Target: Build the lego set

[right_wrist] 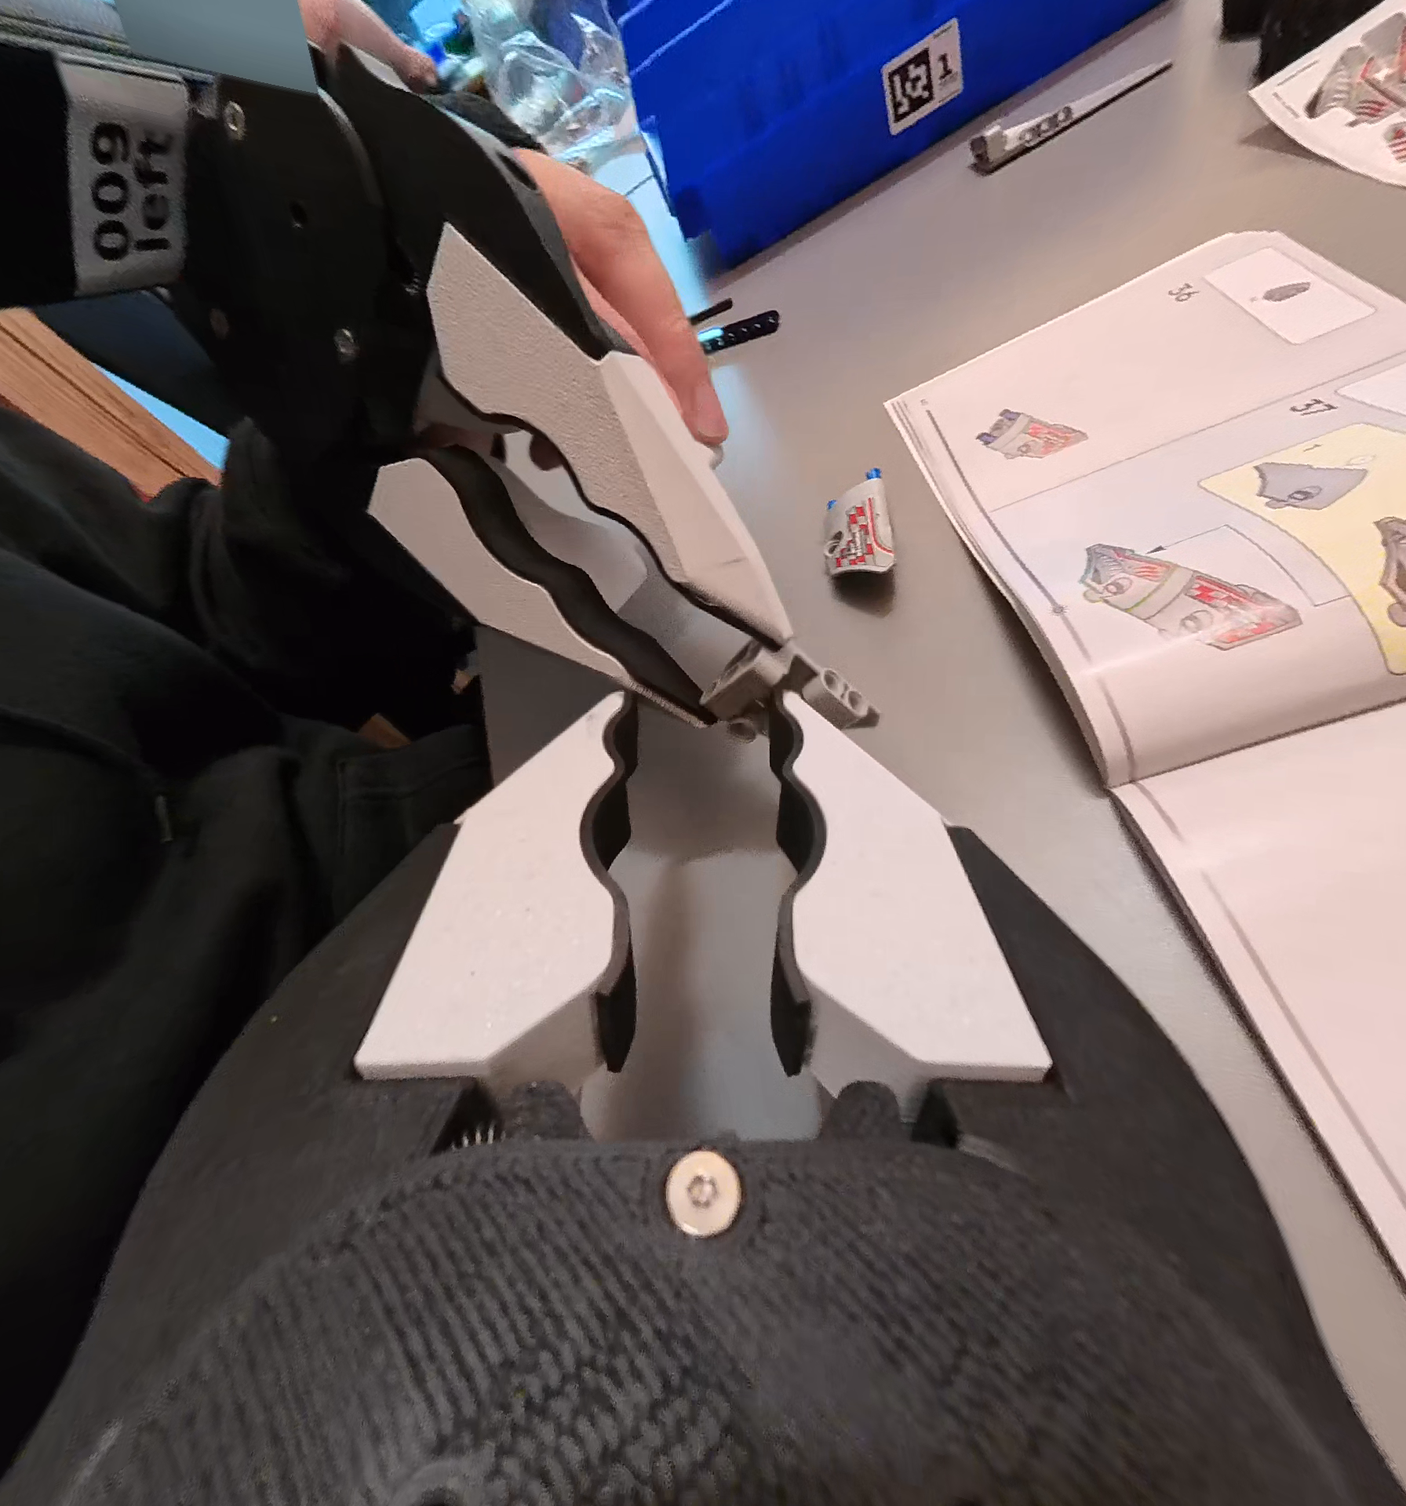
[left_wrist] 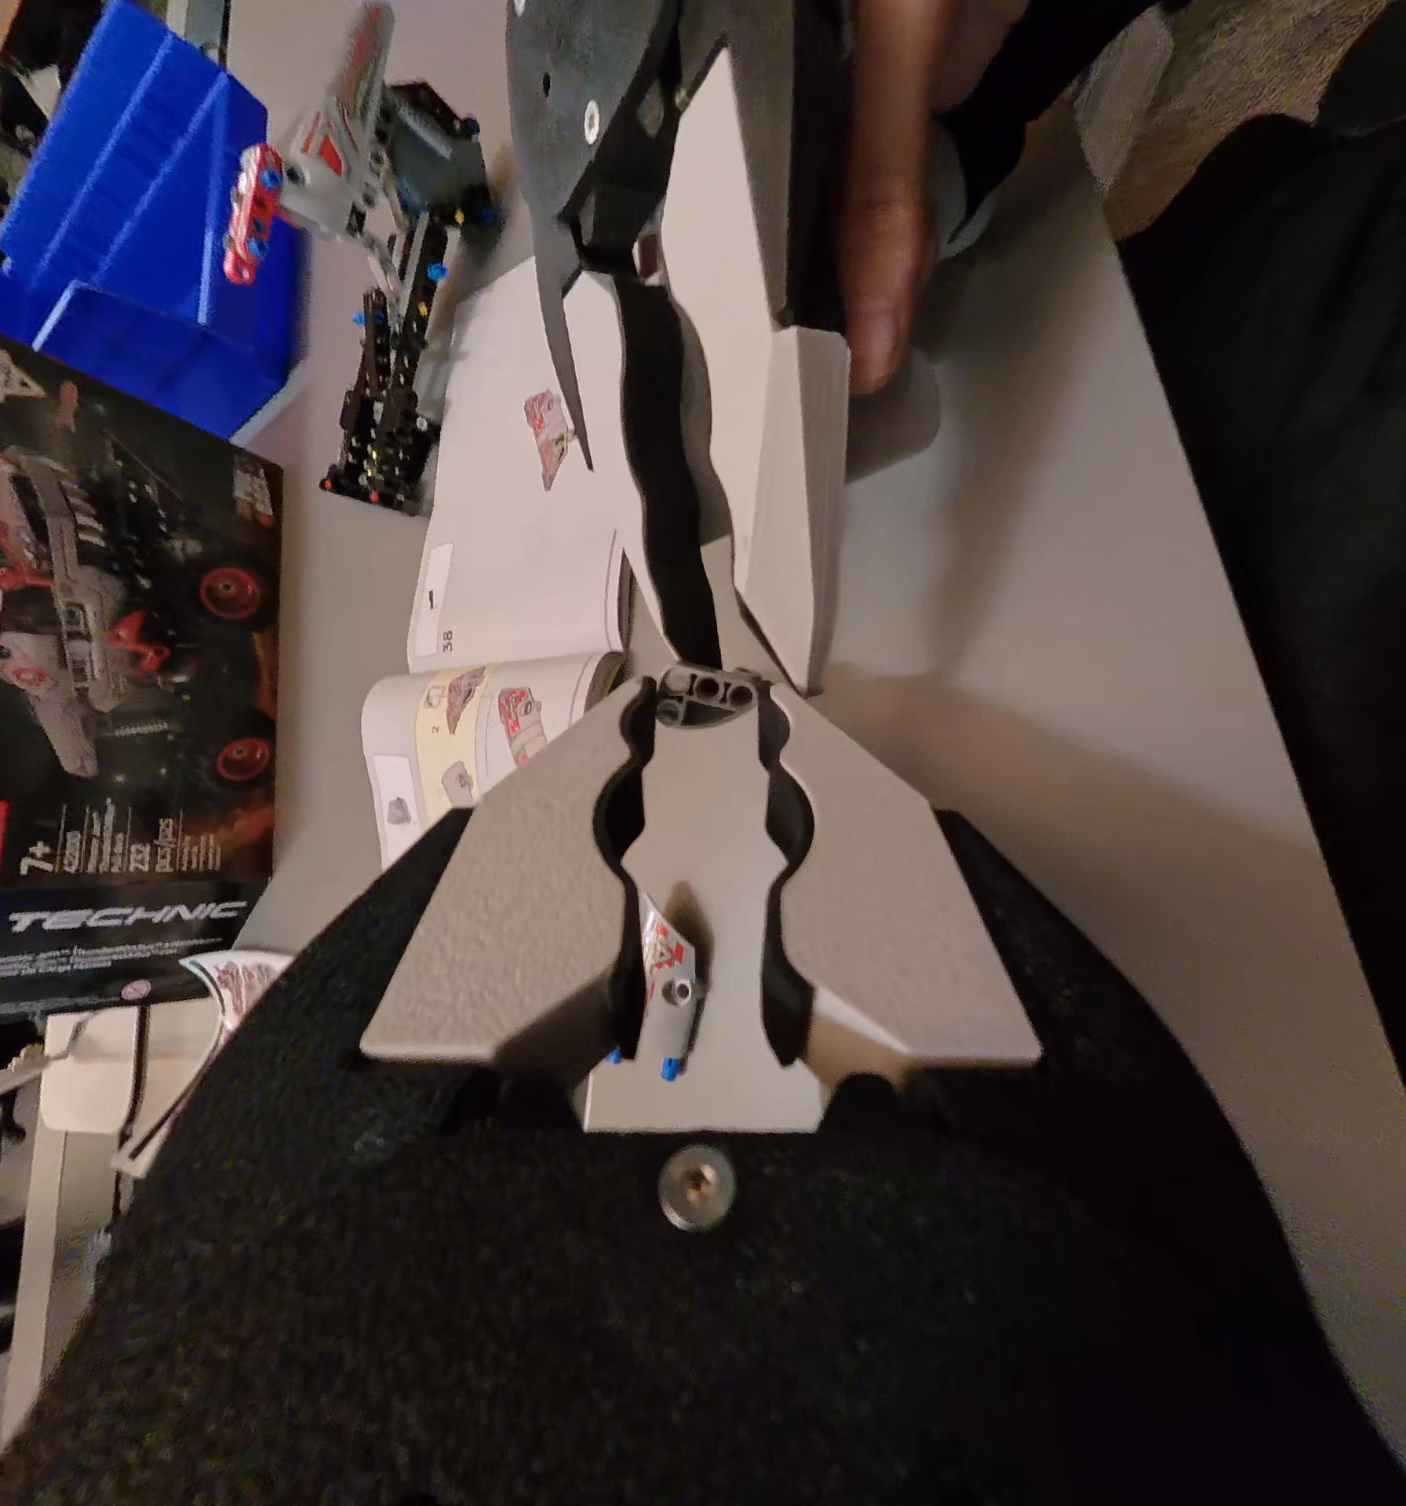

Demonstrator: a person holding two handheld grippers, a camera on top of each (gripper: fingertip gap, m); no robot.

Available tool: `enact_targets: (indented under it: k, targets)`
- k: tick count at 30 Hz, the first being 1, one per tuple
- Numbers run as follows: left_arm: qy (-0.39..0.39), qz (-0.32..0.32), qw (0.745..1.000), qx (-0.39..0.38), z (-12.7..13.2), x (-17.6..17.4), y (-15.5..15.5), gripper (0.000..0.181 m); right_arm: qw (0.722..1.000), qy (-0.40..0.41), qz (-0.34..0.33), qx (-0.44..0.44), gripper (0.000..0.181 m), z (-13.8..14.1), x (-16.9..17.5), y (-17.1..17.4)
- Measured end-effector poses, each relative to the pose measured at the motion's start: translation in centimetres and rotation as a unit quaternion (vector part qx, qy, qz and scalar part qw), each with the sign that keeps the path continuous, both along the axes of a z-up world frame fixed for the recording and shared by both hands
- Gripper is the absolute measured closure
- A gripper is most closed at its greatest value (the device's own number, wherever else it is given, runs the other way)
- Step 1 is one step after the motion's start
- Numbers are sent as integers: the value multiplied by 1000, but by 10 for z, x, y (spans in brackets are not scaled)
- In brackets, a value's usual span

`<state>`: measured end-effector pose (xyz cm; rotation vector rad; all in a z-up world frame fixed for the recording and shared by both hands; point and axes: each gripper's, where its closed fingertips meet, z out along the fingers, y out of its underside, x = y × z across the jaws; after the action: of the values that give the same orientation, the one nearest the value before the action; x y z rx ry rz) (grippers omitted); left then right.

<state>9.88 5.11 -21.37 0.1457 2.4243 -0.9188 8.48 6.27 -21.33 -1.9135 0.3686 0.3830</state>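
One small grey Technic connector [right_wrist: 773, 689] is being pinched between both grippers' nearly closed tips, left gripper [right_wrist: 744, 680] and right gripper [right_wrist: 704, 721]; judged light, rigid, slippery, best gripped across flat faces.

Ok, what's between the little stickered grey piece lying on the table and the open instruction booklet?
Nothing: in the right wrist view only bare grey table separates the stickered piece from the booklet.

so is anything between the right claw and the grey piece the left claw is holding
Nothing visible. The grey piece, pinched in the left claw, sits right at the right claw tips with no object between them.
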Motion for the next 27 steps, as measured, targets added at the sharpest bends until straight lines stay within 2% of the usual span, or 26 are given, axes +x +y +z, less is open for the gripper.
enact_targets:
  k: [13,16,19,27]
  targets:
    - [-13,-73,991,-112,30,-16,-10,160,987,85,51,129,155,35,-13,-2]
    - [-19,-77,990,-117,32,-17,-10,160,985,89,52,140,157,38,-13,-3]
    - [-32,-89,989,-116,34,-19,-10,160,984,97,45,143,172,36,-9,-5]
    - [-39,-75,991,-103,30,-13,-7,158,986,100,39,127,175,31,-5,-6]
